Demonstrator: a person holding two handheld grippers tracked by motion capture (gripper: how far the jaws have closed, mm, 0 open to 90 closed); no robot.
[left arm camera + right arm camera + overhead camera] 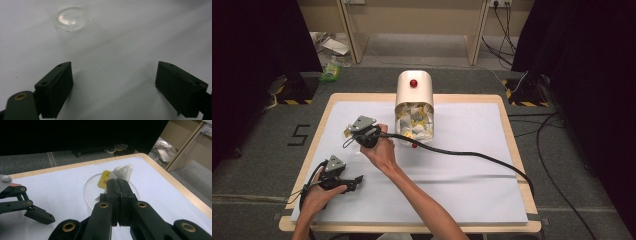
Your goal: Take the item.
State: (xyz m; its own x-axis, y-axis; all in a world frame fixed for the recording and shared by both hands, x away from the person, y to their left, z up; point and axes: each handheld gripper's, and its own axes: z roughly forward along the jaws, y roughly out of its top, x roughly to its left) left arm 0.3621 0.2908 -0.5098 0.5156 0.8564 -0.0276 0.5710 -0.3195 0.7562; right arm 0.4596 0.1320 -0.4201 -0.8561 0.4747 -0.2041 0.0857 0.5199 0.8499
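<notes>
A cream canister (pixel 414 90) with a red button lies on its side at the back of the white sheet, its mouth full of white and yellow packets (pixel 414 122). My right gripper (pixel 353 132) (pixel 117 181) reaches across to the left and is shut on one white-and-yellow packet (pixel 117 173) (pixel 347 131). It holds the packet just over a clear round dish (pixel 91 188). My left gripper (pixel 356 182) (pixel 113 65) rests low near the front left, open and with nothing between its fingers. The same dish (pixel 72 18) lies ahead of it.
A white sheet (pixel 462 170) covers the wooden table (pixel 512 130). The right gripper's black cable (pixel 472 155) runs across the middle to the right edge. Dark curtains and floor cables surround the table.
</notes>
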